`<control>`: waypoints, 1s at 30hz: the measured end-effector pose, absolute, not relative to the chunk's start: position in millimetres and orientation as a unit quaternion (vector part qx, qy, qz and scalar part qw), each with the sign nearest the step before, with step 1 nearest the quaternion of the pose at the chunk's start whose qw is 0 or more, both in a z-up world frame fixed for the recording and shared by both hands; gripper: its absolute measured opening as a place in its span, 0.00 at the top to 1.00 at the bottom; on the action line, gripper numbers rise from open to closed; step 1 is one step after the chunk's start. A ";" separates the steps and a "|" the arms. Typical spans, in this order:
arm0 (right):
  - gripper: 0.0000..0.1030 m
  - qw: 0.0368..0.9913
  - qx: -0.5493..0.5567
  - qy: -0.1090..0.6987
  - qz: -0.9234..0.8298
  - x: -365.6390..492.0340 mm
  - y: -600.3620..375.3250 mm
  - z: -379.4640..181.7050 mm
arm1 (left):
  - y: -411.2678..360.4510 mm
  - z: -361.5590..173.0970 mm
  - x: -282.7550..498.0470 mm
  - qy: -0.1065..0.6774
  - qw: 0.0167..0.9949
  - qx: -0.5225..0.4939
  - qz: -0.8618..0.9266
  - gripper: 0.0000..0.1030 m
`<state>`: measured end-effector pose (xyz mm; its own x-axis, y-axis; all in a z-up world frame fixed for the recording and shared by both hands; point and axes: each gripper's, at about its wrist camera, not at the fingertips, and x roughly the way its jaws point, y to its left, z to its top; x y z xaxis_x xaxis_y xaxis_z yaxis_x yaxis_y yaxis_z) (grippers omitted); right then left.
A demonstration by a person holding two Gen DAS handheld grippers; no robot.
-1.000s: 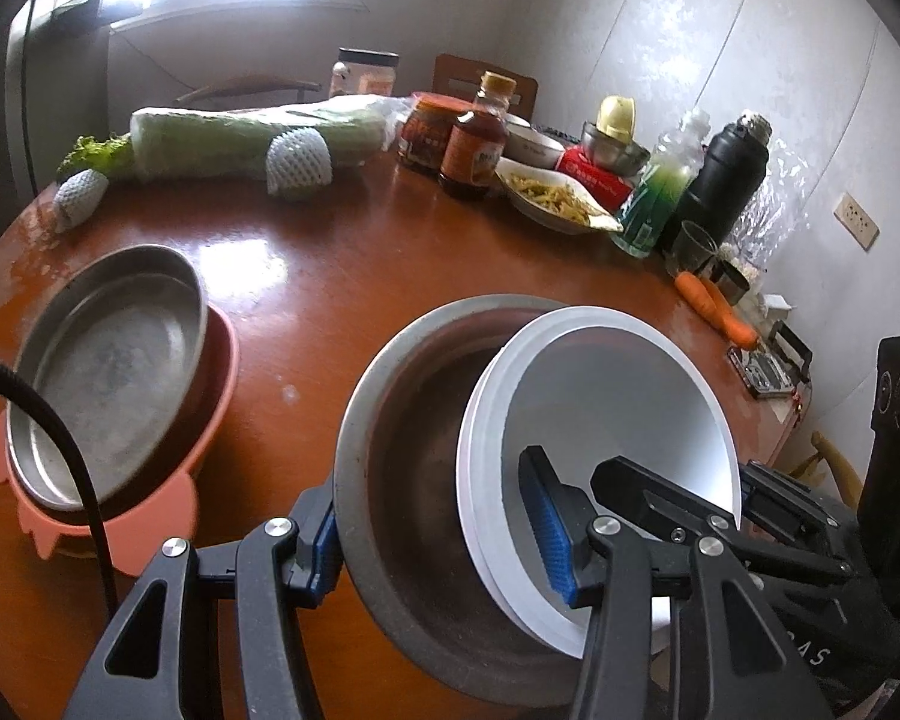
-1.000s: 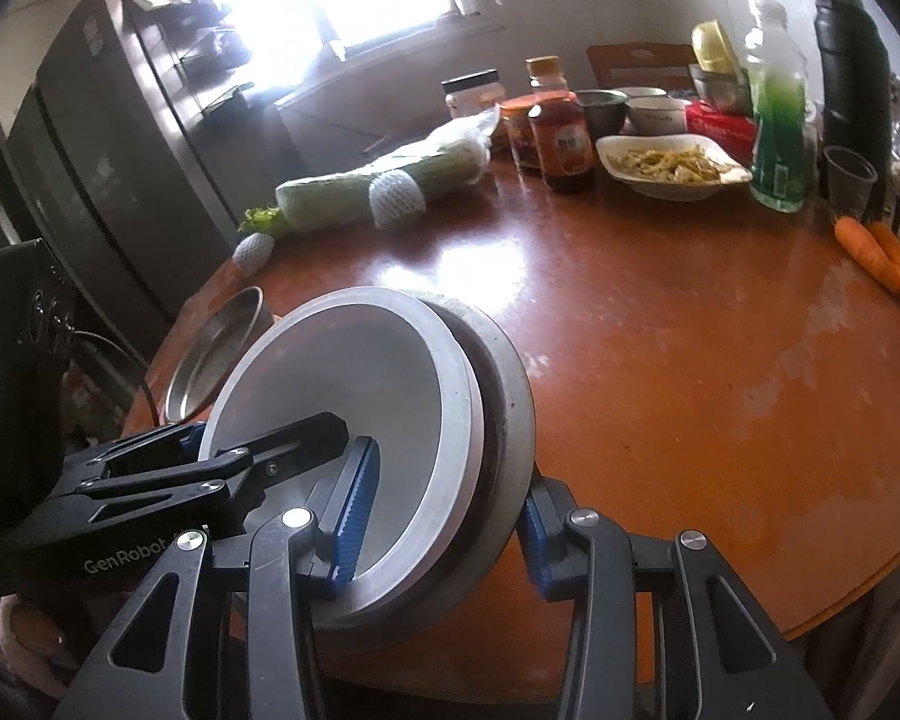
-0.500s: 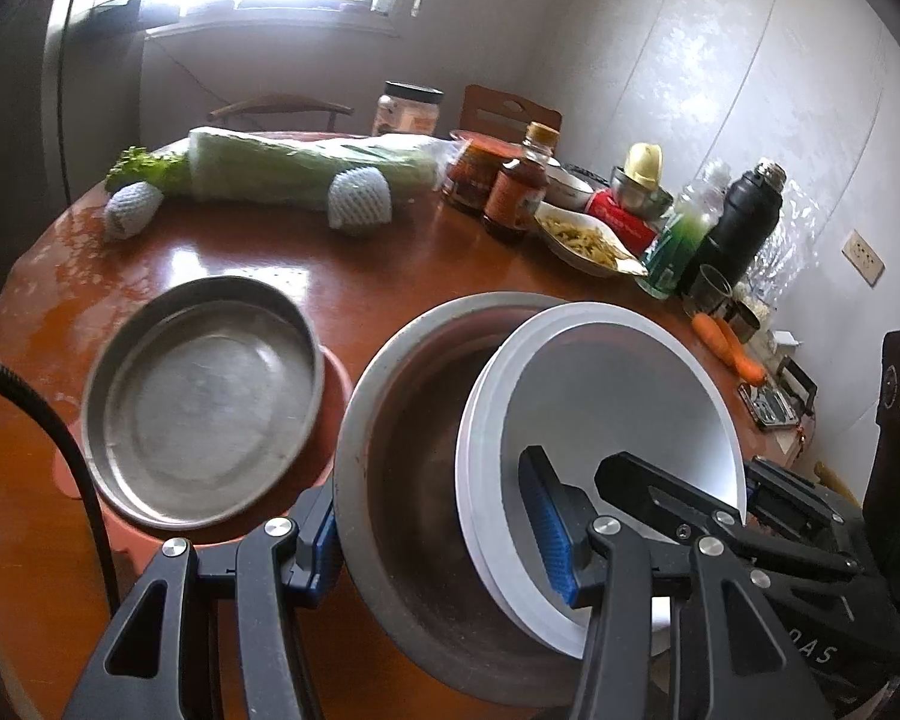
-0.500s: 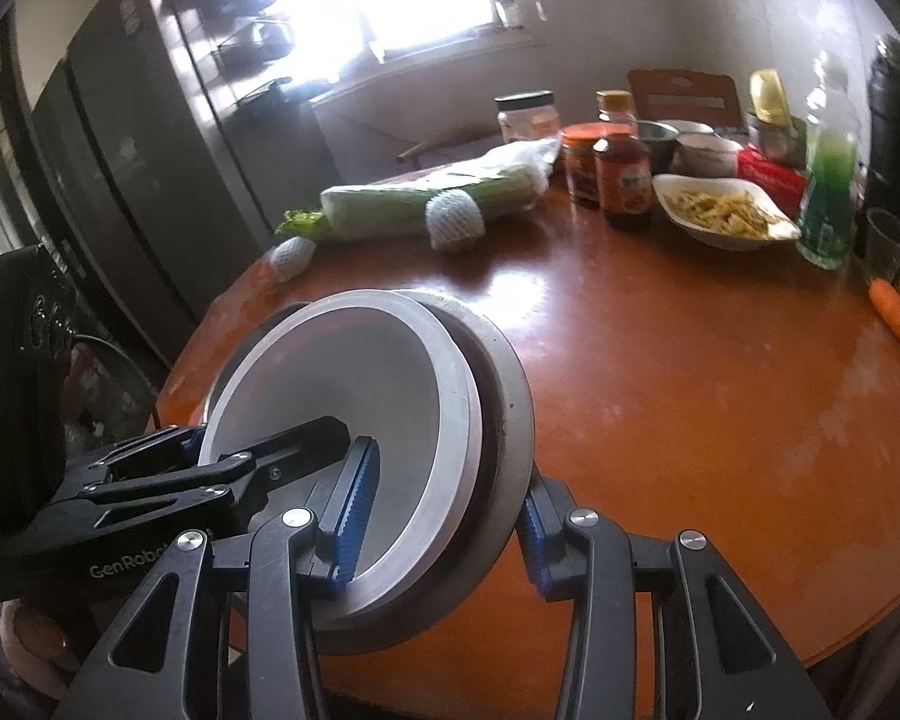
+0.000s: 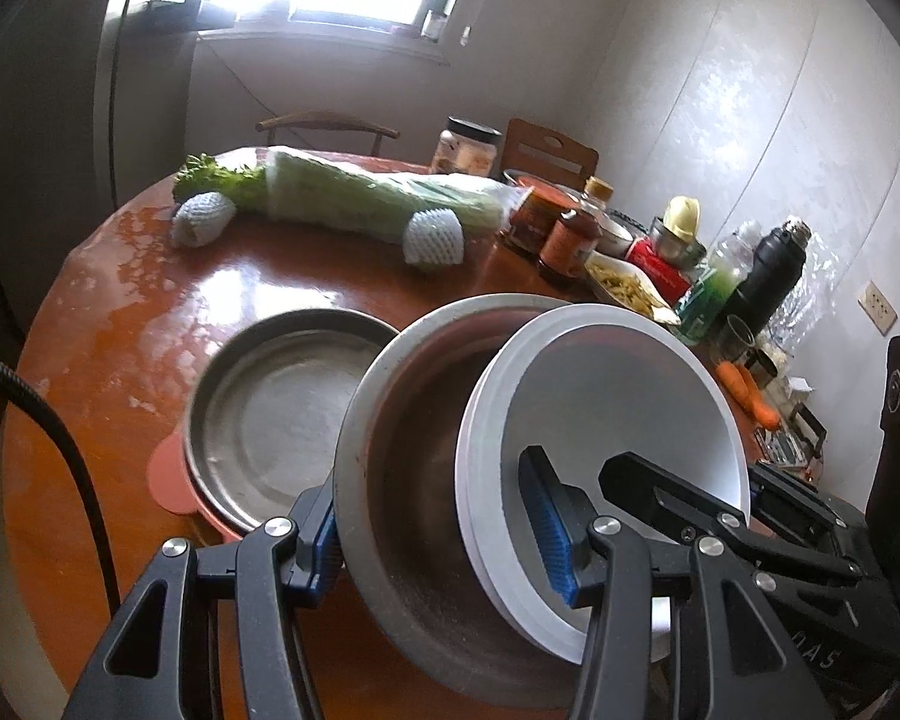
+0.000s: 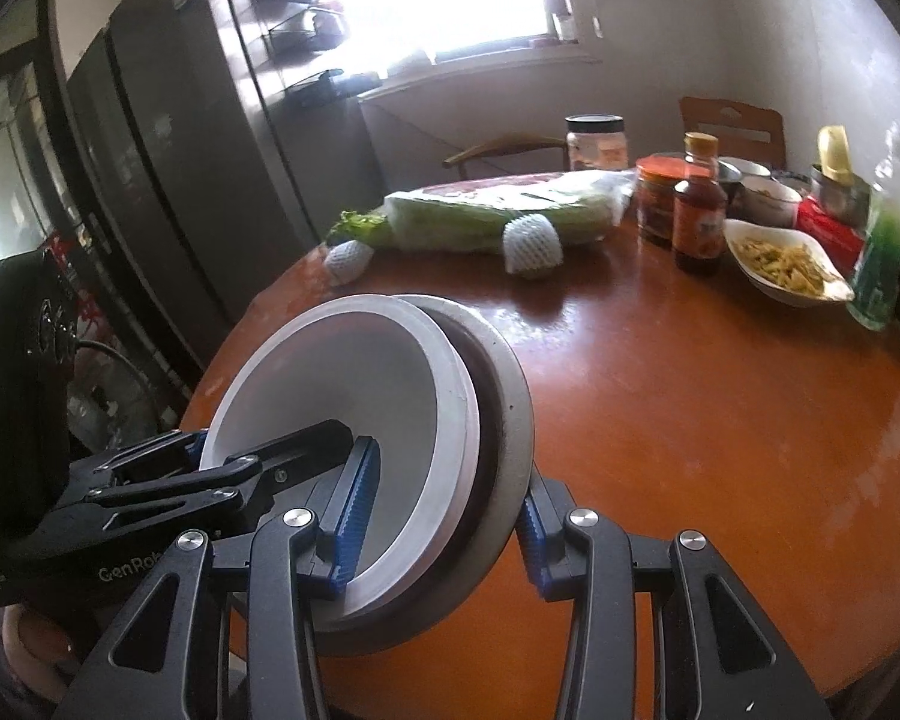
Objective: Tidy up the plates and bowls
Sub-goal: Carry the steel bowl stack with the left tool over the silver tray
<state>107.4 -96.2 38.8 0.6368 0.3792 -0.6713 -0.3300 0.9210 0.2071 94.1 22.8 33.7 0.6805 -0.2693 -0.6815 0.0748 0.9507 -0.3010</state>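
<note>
White bowl point(image 5: 618, 396) nested inside a larger steel bowl point(image 5: 414, 468), the pair tilted on edge and held above the round wooden table point(image 5: 150, 324), not resting on it. Left gripper point(image 5: 438, 528) clamps the stack at its near rim: one blue pad on the steel bowl's outer wall, the other inside the white bowl. Right gripper point(image 6: 441, 516) grips the opposite rim of the same stack the same way, one pad inside the white bowl point(image 6: 342, 384), one on the outside of the steel bowl point(image 6: 510, 408). Both claws clenched on the nested bowls; both bowls look empty.

In the left wrist view, just behind and left of the stack, a steel plate point(image 5: 276, 414) sits inside a salmon-pink plate point(image 5: 171, 477) on the table; steel plate empty. The held stack overlaps its right edge in view; contact cannot be told.

Further back: wrapped napa cabbage point(image 5: 366, 198) lying lengthwise, two fruits in white foam netting point(image 5: 435, 237) beside it. Right side of table: white dish of yellowish food point(image 6: 780, 264), sauce bottle point(image 6: 699, 210), red-lidded jar point(image 6: 657, 192), clear jar with black lid point(image 6: 594, 141), green liquid bottle point(image 5: 711, 294), black thermos point(image 5: 774, 270), carrots point(image 5: 747, 390) near the table edge.
</note>
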 end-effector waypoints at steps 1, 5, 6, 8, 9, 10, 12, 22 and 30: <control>0.57 0.904 0.030 0.377 0.197 108.9 -92.6 39.7 | 25.9 34.6 95.1 0.386 0.909 -0.125 -0.093 0.49; 0.57 0.905 0.027 0.375 0.201 115.6 -83.7 41.2 | 35.5 37.0 102.0 0.382 0.911 -0.126 -0.094 0.49; 0.57 0.905 0.026 0.374 0.200 117.1 -81.9 41.6 | 37.8 37.6 103.3 0.381 0.911 -0.126 -0.095 0.49; 0.57 0.906 0.024 0.373 0.200 120.6 -77.3 43.1 | 43.3 40.2 107.8 0.379 0.912 -0.125 -0.095 0.49; 0.57 0.906 0.024 0.372 0.200 123.1 -74.2 44.5 | 45.8 41.4 109.3 0.377 0.913 -0.124 -0.096 0.49; 0.57 0.907 0.023 0.370 0.200 125.1 -71.7 45.5 | 49.7 43.3 111.7 0.375 0.914 -0.123 -0.096 0.49; 0.57 0.908 0.023 0.367 0.202 129.0 -67.2 47.7 | 54.8 45.6 114.5 0.372 0.915 -0.122 -0.096 0.49; 0.57 0.904 0.018 0.370 0.214 152.1 -34.0 46.0 | 89.5 37.2 125.5 0.375 0.914 -0.130 -0.084 0.49; 0.57 0.898 0.008 0.381 0.218 161.0 -15.6 31.3 | 104.9 20.3 130.3 0.384 0.909 -0.144 -0.079 0.49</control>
